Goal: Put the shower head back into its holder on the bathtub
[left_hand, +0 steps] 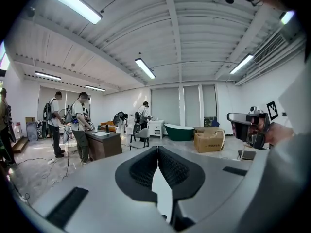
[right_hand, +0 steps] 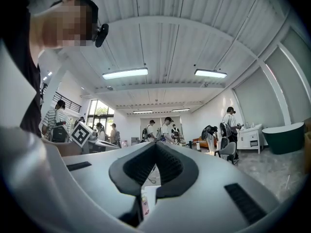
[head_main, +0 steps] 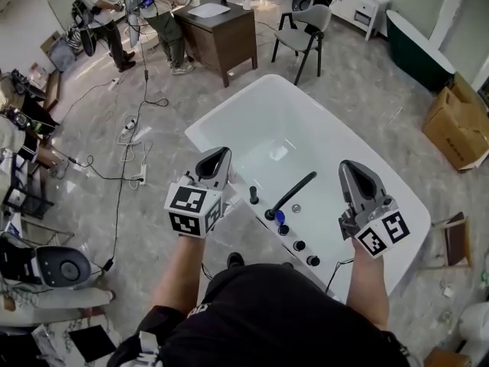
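The white bathtub (head_main: pixel 229 125) lies in front of me in the head view. A black shower head (head_main: pixel 294 192) stands with its lower end at the near rim and slopes out over the basin; several black knobs (head_main: pixel 299 245) line that rim. My left gripper (head_main: pixel 216 159) is raised above the tub's near left corner, with its jaws shut and nothing between them. My right gripper (head_main: pixel 354 173) hangs over the tub's near right side, also shut and empty. Both gripper views look out level across the room past shut jaws, left gripper (left_hand: pixel 157 152) and right gripper (right_hand: pixel 155 147), and neither touches the shower head.
A brown desk (head_main: pixel 221 33) and a grey chair (head_main: pixel 306 21) stand beyond the tub. A cardboard box (head_main: pixel 458 125) and a dark green tub (head_main: pixel 416 48) are at the right. Cables and a power strip (head_main: pixel 139 176) lie on the floor at the left. People (head_main: pixel 164 17) stand at the far left.
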{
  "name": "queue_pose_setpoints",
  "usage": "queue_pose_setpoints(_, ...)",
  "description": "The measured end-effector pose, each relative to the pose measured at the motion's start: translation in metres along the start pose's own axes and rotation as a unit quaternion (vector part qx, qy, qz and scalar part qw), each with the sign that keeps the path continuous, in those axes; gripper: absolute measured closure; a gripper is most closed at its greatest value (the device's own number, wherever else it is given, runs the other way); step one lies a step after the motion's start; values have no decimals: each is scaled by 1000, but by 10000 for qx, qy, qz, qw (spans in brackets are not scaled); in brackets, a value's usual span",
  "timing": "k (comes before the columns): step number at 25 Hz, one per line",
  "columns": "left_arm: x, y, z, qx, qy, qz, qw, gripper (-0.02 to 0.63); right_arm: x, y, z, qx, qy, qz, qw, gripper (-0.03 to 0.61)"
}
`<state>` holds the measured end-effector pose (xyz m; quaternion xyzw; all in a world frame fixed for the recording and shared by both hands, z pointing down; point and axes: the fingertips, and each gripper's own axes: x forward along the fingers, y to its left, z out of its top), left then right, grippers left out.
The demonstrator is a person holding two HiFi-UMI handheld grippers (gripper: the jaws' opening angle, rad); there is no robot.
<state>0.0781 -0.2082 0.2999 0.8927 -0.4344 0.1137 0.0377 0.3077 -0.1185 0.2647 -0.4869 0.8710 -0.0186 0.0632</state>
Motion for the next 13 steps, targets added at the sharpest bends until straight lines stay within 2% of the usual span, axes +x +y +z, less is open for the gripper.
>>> queue_pose_setpoints(13, -1, 10, -13, -131, 70, 36, 9999, 595, 7, 8, -14, 118, 139, 25, 9998, 568)
